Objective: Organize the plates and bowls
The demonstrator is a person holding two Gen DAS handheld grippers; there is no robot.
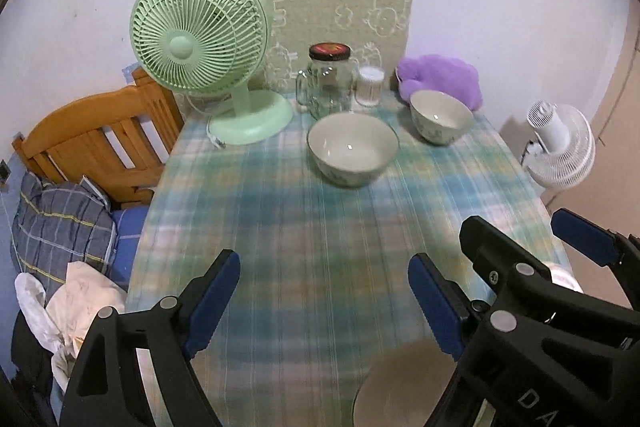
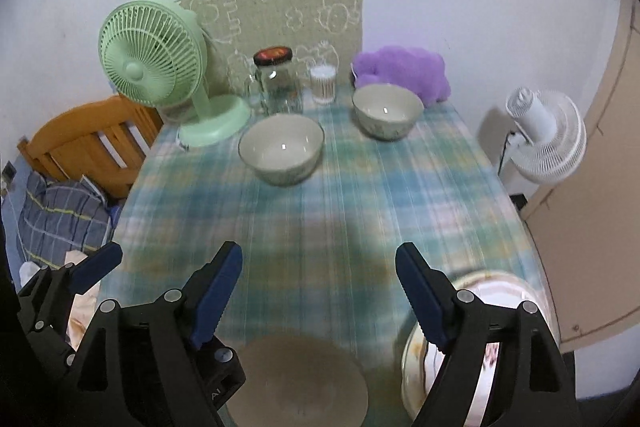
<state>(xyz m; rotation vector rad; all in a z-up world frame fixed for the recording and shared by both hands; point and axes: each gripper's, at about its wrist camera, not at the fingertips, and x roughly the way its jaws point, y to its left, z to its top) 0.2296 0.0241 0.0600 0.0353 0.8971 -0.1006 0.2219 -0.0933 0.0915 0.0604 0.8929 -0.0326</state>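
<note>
Two pale bowls stand at the far side of the plaid tablecloth (image 1: 304,235): a larger bowl (image 1: 352,151) (image 2: 282,149) and a smaller bowl (image 1: 440,119) (image 2: 387,111) to its right. A tan plate (image 1: 400,387) (image 2: 300,379) lies near the front edge, below both grippers. A flowered white plate (image 2: 496,291) sits at the near right corner, partly hidden by a finger. My left gripper (image 1: 324,301) is open over the cloth and holds nothing. Beside it on the right, my right gripper (image 2: 320,295) (image 1: 532,243) is open and empty too.
At the back stand a green desk fan (image 1: 200,43), a glass jar with a dark lid (image 1: 328,79), a cotton-swab tub (image 1: 370,85) and a purple plush (image 1: 440,75). A wooden bed frame (image 1: 92,143) with bedding lies left. A white fan (image 1: 560,147) stands right.
</note>
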